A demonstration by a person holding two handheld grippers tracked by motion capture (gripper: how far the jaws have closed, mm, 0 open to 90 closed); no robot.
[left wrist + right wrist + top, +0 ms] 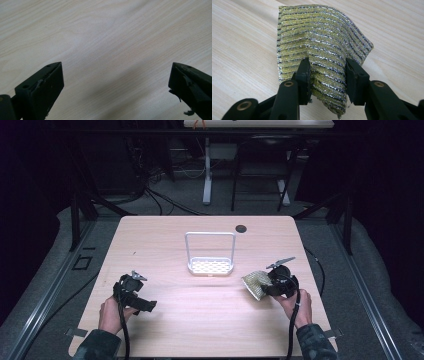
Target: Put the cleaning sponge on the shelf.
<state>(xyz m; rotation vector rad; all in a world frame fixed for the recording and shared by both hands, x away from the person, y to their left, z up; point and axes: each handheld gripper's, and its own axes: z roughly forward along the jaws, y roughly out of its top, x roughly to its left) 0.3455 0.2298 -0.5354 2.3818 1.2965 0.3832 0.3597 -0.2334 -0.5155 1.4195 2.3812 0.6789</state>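
A yellow-green scouring sponge with silver stripes is squeezed between the two black jaws of my right gripper, which is shut on it. In the high view the sponge hangs just above the table at the right, left of the right gripper. A white wire sponge holder with a tall handle stands at the table's middle. My left gripper rests low at the front left, and in the left gripper view its jaws stand wide open over bare wood.
The light wooden table has a dark round cable hole at the back right. Black frame posts and cables stand on the floor beyond the far edge. A white desk's legs rise farther back.
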